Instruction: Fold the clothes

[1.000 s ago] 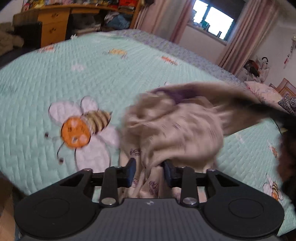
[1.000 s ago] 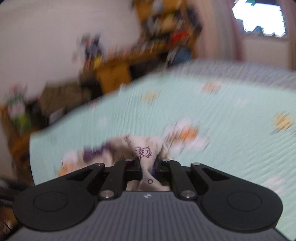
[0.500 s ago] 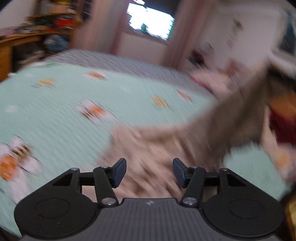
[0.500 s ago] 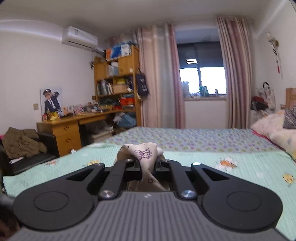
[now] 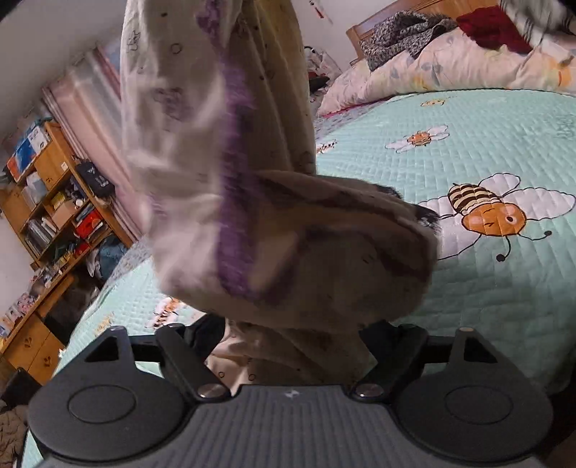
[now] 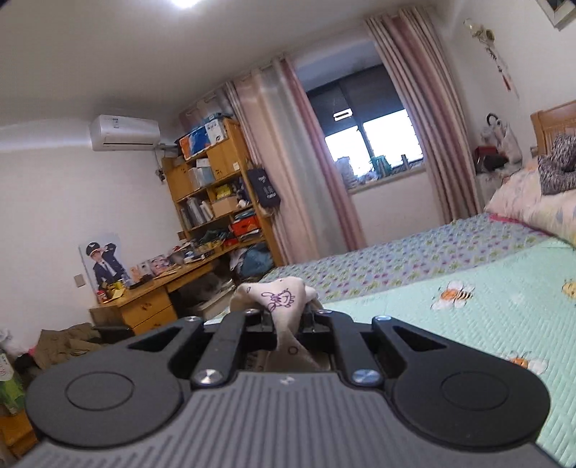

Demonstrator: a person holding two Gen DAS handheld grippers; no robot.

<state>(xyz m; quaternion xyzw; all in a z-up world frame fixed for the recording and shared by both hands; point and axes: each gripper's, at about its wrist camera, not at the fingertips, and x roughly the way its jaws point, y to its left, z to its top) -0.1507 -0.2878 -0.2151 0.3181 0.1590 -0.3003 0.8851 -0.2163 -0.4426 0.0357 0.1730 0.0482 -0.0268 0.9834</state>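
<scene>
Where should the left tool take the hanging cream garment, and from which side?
Probably the lower hem fold of the cream garment, approached from below and in front. The right tool pinches one bunched corner, so the cloth hangs in a column with its bottom fold bulging just above the left tool. Its jaws stand apart with cloth between them; whether they press it is unclear.

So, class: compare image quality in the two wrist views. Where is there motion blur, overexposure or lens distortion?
Left wrist view: the hanging printed garment is smeared by motion blur, while the bee-print quilt stays sharp; the horizon tilts and bows. Right wrist view: mostly sharp; the window and ceiling light blow out; the curtains bend with fisheye curvature.
</scene>
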